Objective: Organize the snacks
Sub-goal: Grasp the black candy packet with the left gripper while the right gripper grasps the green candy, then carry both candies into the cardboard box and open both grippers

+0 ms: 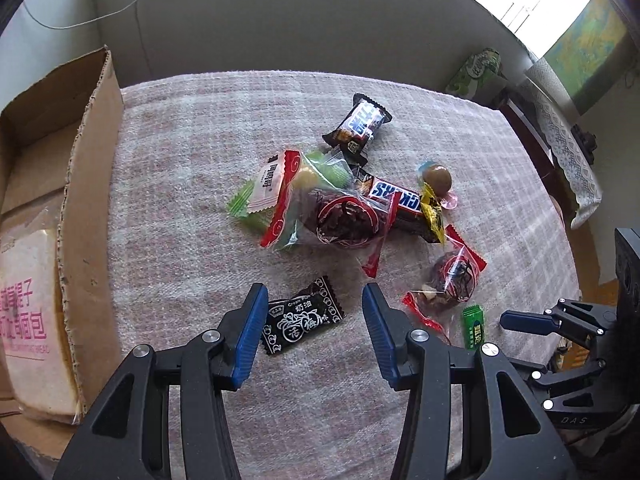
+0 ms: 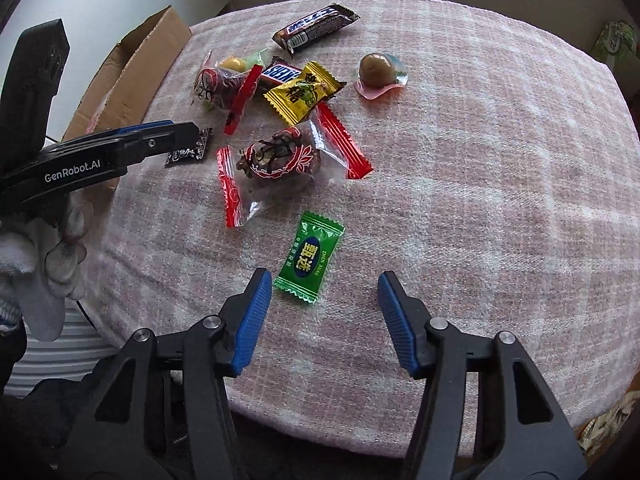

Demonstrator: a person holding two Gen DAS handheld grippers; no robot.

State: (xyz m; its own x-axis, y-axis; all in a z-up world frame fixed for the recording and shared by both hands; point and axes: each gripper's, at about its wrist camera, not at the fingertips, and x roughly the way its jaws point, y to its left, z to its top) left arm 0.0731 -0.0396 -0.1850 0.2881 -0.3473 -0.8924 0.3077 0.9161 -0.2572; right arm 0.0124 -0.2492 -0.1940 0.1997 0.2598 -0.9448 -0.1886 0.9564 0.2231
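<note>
On the pink woven cloth [image 1: 180,168] lies a black plum candy [image 1: 302,320], between the blue pads of my left gripper [image 1: 314,292]. The pads stand apart from it, so the gripper is open. A small green candy [image 2: 310,262] lies just beyond the left finger of my right gripper [image 2: 324,276], which is open and holds nothing. Further back is a loose heap: a Snickers bar [image 1: 394,196], a second dark bar [image 1: 358,124], a yellow candy [image 2: 304,92] and two red-edged clear packets of dark fruit [image 2: 280,156].
A cardboard box [image 1: 88,184] stands at the cloth's left edge with a packet of sliced bread [image 1: 28,312] inside. A brown jelly ball [image 2: 378,70] lies apart at the back. A gloved hand [image 2: 60,248] holds the left gripper. The cloth's right half is bare.
</note>
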